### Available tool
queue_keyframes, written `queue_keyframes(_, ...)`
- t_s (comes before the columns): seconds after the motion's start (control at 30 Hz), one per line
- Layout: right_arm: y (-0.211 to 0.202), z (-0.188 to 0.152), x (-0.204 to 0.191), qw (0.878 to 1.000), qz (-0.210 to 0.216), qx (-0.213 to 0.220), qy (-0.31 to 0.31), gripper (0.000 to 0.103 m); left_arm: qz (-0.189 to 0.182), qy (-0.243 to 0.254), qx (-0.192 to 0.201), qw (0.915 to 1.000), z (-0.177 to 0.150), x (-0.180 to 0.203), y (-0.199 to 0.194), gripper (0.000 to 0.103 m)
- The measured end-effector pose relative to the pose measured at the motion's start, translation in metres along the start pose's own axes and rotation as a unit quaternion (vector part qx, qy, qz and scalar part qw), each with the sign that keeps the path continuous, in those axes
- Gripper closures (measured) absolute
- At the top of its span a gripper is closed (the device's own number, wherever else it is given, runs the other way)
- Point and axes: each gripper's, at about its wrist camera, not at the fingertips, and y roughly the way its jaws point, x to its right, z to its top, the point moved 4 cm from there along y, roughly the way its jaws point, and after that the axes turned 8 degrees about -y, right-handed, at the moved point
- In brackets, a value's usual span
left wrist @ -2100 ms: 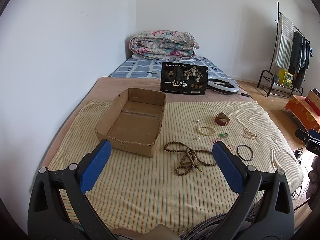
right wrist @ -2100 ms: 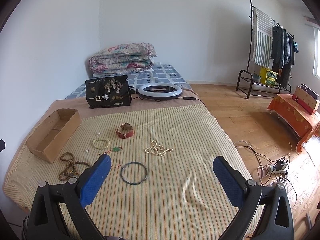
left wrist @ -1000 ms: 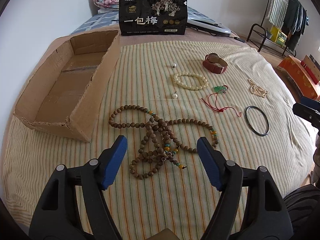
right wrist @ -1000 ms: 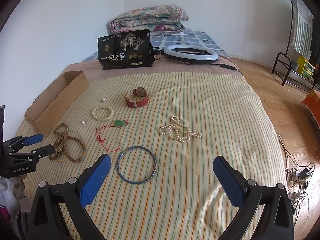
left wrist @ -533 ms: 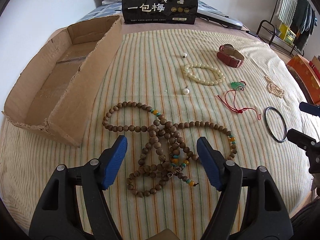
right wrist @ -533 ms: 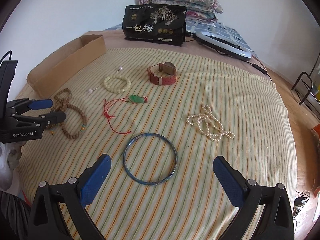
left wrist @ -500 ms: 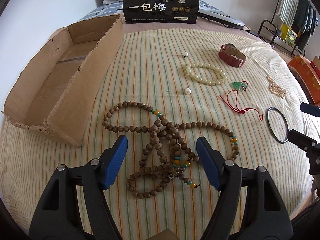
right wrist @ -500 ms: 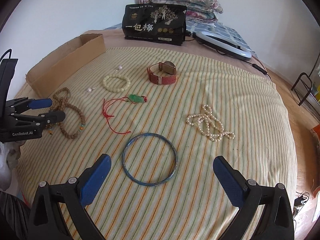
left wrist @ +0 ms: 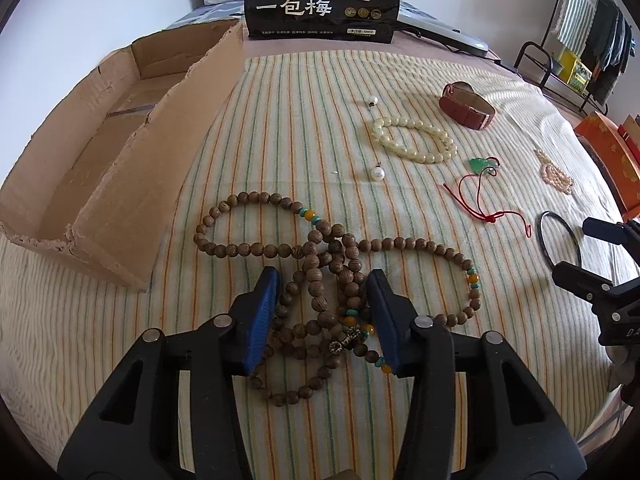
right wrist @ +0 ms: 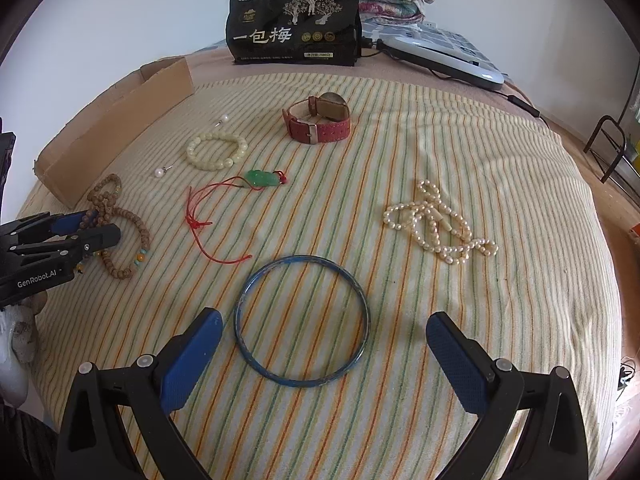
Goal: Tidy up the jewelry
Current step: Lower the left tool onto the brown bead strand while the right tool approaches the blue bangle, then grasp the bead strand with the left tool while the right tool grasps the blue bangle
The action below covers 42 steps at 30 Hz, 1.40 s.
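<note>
My left gripper [left wrist: 322, 280] is open, its blue pads straddling the tangled middle of a long brown wooden bead necklace [left wrist: 344, 256] on the striped bedspread. The gap is narrow. The necklace also shows in the right wrist view [right wrist: 116, 220], with the left gripper [right wrist: 90, 228] on it. My right gripper [right wrist: 320, 340] is wide open and empty, low over a blue bangle [right wrist: 301, 323]. An open cardboard box [left wrist: 100, 148] lies left of the necklace.
On the bedspread lie a cream bead bracelet [right wrist: 217, 151], two pearl earrings [right wrist: 160, 171], a green pendant on red cord [right wrist: 262, 178], a red-strapped watch [right wrist: 320, 122] and a pearl necklace [right wrist: 436, 222]. A black bag [right wrist: 294, 30] and ring light [right wrist: 444, 60] sit behind.
My left gripper has lowered onto the wooden bead necklace and its pads have narrowed around the tangle. My right gripper has come closer to the blue bangle, still wide open.
</note>
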Motion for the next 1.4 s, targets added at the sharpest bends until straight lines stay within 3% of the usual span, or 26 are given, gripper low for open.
queue_keyframes(0.27, 0.006, -0.002, -0.002, 1.000, -0.012, -0.011, -0.001, 0.000, -0.008, 0.001, 0.000, 1.0000, 0.000, -0.001, -0.002, 0.081)
queue_keyframes(0.47, 0.003, -0.003, -0.001, 1.000, -0.001, -0.008, 0.011, 0.017, -0.009, 0.008, 0.003, 0.9999, -0.001, 0.001, -0.003, 0.090)
queue_keyframes(0.53, 0.001, -0.004, 0.001, 1.000, 0.001, -0.006, 0.014, 0.030, -0.010, 0.010, 0.002, 0.9999, -0.001, 0.002, -0.004, 0.091)
queue_keyframes(0.73, -0.006, -0.005, 0.005, 0.999, 0.019, -0.003, 0.029, 0.030, -0.029, 0.002, -0.004, 0.9996, 0.001, 0.000, -0.010, 0.091)
queue_keyframes(1.4, -0.074, 0.026, -0.003, 0.999, 0.002, 0.042, 0.009, 0.030, -0.070, 0.006, 0.033, 0.9969, 0.014, 0.000, -0.079, 0.091)
